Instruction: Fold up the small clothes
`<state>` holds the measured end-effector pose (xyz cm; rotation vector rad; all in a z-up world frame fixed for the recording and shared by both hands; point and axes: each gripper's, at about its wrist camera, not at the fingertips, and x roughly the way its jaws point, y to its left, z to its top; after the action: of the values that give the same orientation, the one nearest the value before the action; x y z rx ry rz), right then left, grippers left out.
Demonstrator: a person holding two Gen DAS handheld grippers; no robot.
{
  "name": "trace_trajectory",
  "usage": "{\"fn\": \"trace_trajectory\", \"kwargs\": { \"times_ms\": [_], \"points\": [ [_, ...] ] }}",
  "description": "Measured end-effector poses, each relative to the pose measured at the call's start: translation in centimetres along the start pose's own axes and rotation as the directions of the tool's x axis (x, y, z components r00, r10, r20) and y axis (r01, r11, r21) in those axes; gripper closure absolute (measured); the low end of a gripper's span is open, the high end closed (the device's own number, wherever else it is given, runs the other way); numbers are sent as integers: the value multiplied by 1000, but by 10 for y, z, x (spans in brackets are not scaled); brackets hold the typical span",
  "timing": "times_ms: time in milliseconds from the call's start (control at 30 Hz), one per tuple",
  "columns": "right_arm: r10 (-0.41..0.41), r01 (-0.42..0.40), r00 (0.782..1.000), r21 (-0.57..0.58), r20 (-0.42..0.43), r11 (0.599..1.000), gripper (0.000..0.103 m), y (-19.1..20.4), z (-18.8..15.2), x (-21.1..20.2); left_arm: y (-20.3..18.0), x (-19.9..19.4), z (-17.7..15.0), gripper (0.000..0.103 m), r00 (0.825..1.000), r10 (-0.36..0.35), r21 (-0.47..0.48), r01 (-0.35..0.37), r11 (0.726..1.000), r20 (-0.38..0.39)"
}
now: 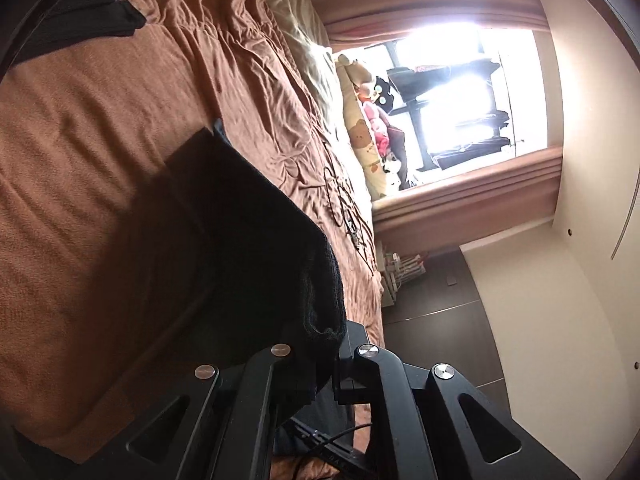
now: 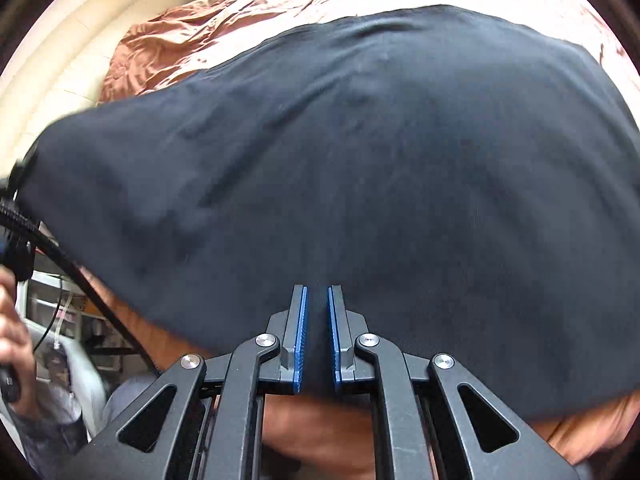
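A dark navy garment hangs spread wide above the brown bedspread. My right gripper is shut on its lower edge, with the cloth pinched between the blue pads. In the left wrist view the same garment looks black and drapes from my left gripper, which is shut on it. The cloth hides the left fingertips. Another black cloth lies at the far upper left of the bed.
The brown bedspread fills the left wrist view. Pillows and soft toys lie by a bright window. Dark floor runs beside the bed. A cable and the person's hand are at the left.
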<state>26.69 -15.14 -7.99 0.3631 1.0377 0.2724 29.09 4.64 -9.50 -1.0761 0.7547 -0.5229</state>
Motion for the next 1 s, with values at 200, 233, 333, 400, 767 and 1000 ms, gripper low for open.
{"fn": "trace_trajectory", "kwargs": {
  "times_ms": [200,233,333,400,767,1000],
  "points": [
    [21,-22,997,12,70,1000,97,-16,-12,-45,-45,22,0,99,999,-20,74,24,997,-51],
    [28,-29,996,18,88,999,97,-20,-12,-55,-51,25,0,99,998,-22,86,27,996,-60],
    [38,-44,988,36,149,998,94,-35,-10,-86,-70,41,-3,99,995,-30,109,40,993,-91],
    [37,-47,982,53,186,997,94,-47,-12,-106,-81,50,-7,99,994,-35,125,48,991,-108],
    [54,-124,923,162,380,979,24,-122,-41,-189,-157,106,-34,99,972,-58,226,111,968,-229],
    [-3,-115,904,250,428,961,24,-160,-72,-222,-196,151,-67,99,946,-40,288,138,948,-321]
  ]
}}
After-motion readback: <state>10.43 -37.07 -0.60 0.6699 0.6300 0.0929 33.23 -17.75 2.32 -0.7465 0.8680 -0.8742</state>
